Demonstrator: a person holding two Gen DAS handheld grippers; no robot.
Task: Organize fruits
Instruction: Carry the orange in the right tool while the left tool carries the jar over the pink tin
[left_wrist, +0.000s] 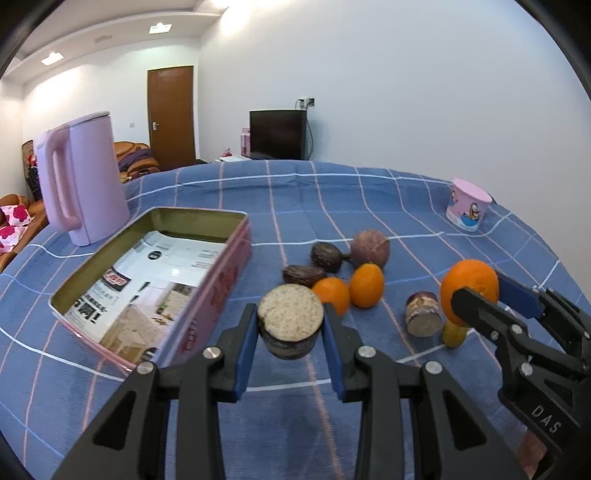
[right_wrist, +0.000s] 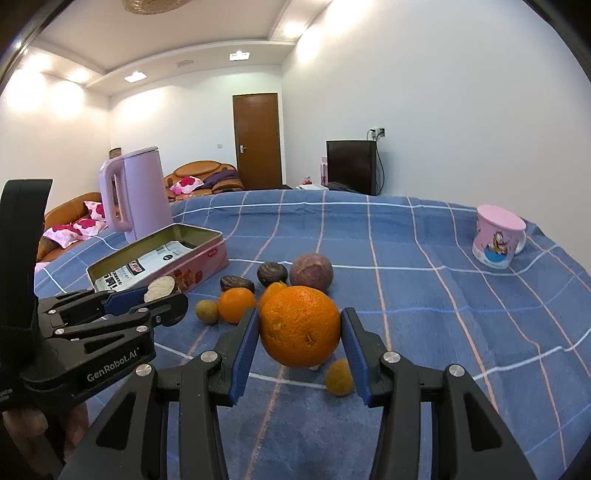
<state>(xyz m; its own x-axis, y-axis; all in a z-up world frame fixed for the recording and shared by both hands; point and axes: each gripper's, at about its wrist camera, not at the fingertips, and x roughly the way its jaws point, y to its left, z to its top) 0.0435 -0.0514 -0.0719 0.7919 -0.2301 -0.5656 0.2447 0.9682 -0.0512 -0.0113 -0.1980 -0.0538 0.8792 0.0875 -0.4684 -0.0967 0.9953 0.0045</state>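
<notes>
My left gripper (left_wrist: 290, 325) is shut on a dark cut fruit half (left_wrist: 290, 319) with a pale cut face, held above the cloth just right of the pink tin box (left_wrist: 225, 284). My right gripper (right_wrist: 300, 332) is shut on a large orange (right_wrist: 300, 326), lifted above the cloth; it also shows in the left wrist view (left_wrist: 469, 288). On the cloth lie two small oranges (left_wrist: 349, 290), two dark dates (left_wrist: 314, 266), a round purple-brown fruit (left_wrist: 370, 247), another cut half (left_wrist: 423, 314) and small yellow fruits (right_wrist: 339, 377).
The tin box holds a printed leaflet (left_wrist: 147, 284). A pink kettle (left_wrist: 79, 177) stands behind the box at left. A pink cartoon cup (right_wrist: 496, 236) stands far right near the table edge. A blue checked cloth (left_wrist: 332, 206) covers the table.
</notes>
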